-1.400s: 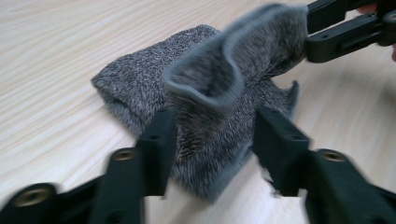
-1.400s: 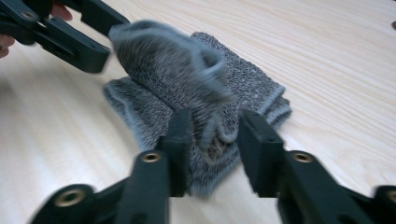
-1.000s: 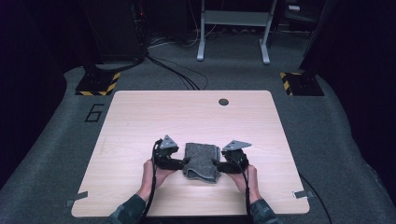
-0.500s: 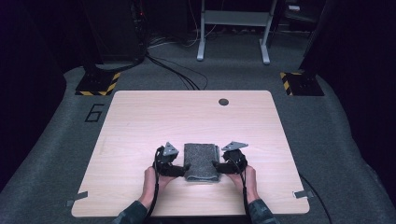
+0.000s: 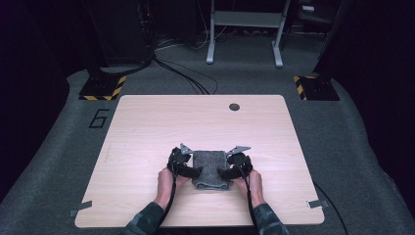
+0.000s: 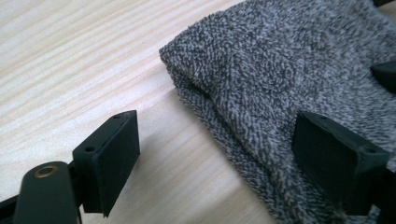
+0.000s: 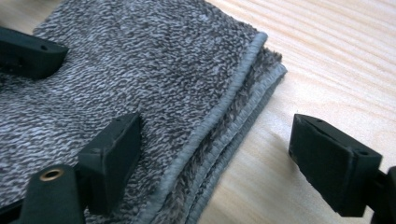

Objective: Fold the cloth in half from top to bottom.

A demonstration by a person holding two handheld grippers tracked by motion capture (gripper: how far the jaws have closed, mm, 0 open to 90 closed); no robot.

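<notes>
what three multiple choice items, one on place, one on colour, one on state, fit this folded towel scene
1. Where does the towel lie on the table?
A. by the far edge
B. near the person's edge, between the two grippers
C. at the left corner

2. What colour is the towel?
A. grey
B. red
C. yellow

3. How do the jaws of the left gripper and right gripper stand?
A. both clamped on the towel
B. one shut, one open
C. both open, pads off the towel

Answers: 1 B, the high view shows it between the hands near the near edge. 2 A, grey pile in every view. 3 C, each gripper view shows a wide gap astride a towel edge, the jaws having just been opening.
</notes>
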